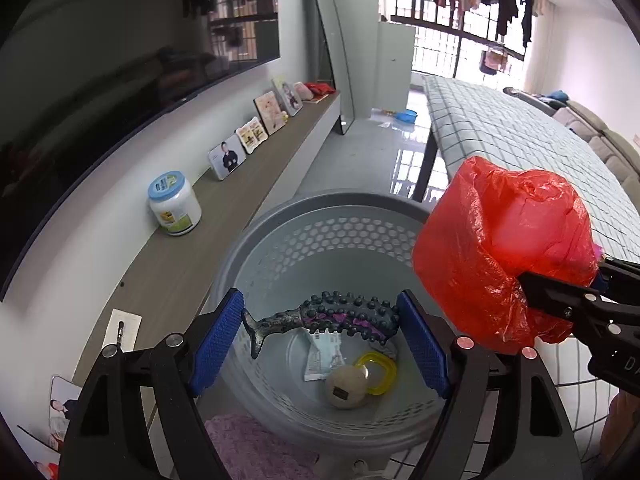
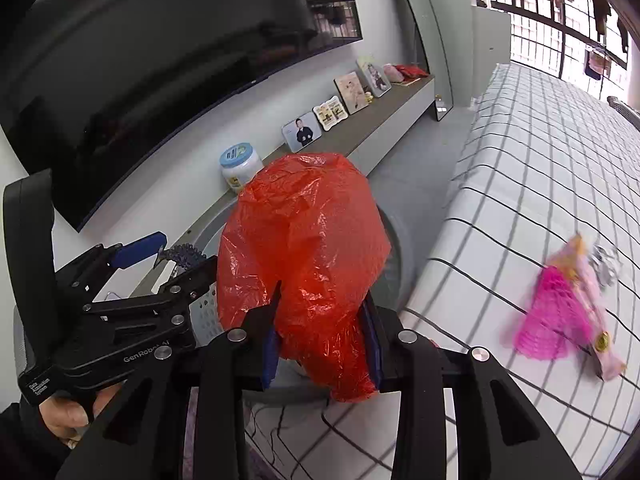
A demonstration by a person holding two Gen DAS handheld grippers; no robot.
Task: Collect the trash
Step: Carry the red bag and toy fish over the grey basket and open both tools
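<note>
The left gripper [image 1: 320, 330] pinches a knobbly dark fish-shaped toy [image 1: 320, 316] end to end, over the open mouth of the grey perforated bin [image 1: 320, 208]. On the bin floor lie a pale ball [image 1: 346, 387], a yellow ring [image 1: 378, 372] and a paper scrap [image 1: 323, 354], each partly overlapped. The right gripper [image 2: 322, 346] is clamped on a crumpled red plastic bag [image 2: 304, 248], which hangs beside the bin's rim and hides most of it in the right wrist view. A blurred pink packet [image 2: 568, 304] lies on the checked desk [image 2: 520, 160]. A strip of bare floor runs between the bin and the wall shelf [image 1: 224, 216].
</note>
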